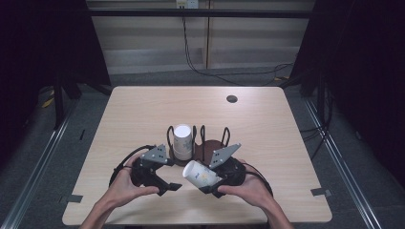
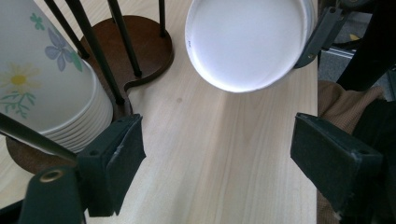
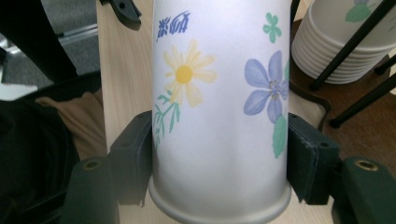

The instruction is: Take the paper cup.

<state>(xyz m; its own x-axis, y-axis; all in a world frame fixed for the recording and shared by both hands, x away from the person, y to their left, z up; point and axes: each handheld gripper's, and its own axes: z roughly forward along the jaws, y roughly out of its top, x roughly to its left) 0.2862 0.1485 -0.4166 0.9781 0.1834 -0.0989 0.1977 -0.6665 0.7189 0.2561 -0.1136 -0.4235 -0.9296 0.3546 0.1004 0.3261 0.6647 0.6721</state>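
Left gripper (image 1: 173, 186) is held at 7 o'clock on the table (image 1: 267, 129), jaws spread wide, nothing between them. The stack of paper cups (image 1: 182, 141) is seated upside down in the wire holder (image 1: 210, 143) near table centre, at 1 o'clock from the left gripper. The single flowered paper cup (image 1: 200, 174) is seen tilted at 6 o'clock of the holder, base towards the left gripper. Right gripper (image 1: 210, 183) is clamped on this cup; pads (image 3: 308, 161) are pressed against its wall near the rim.
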